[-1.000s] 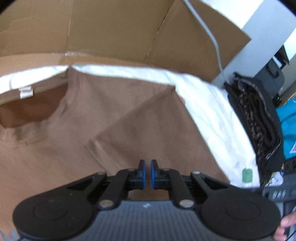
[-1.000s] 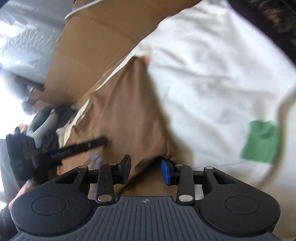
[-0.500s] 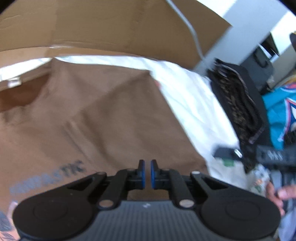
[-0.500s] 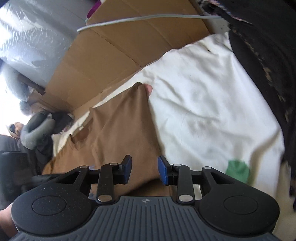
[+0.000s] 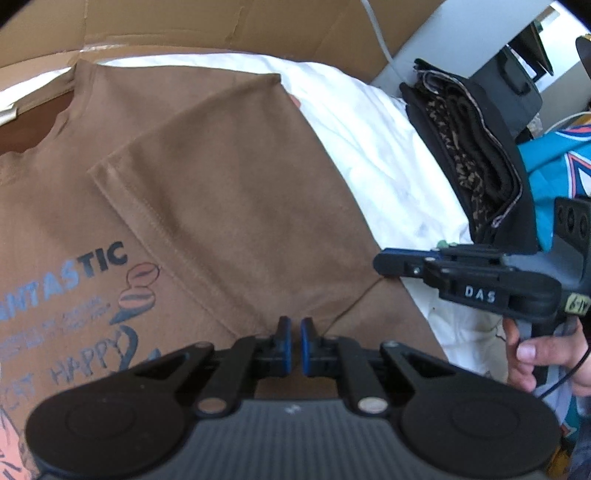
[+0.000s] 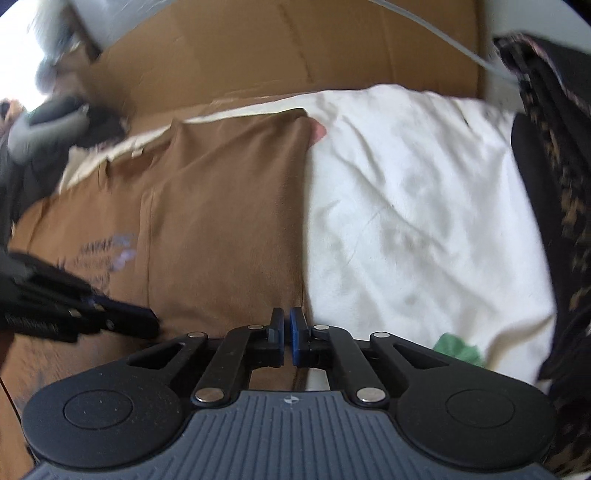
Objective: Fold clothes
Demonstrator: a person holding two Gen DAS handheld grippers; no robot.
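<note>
White bedding backed by flattened cardboard carries a brown printed T-shirt, lying flat with one sleeve folded in over its chest. Above the shirt's lower side edge, the left gripper shows its blue-padded fingers nearly together, a thin gap between them and no cloth visibly caught. Beside it the right gripper is likewise drawn almost closed, empty, over the shirt's edge. Dark folded garments sit further right.
</note>
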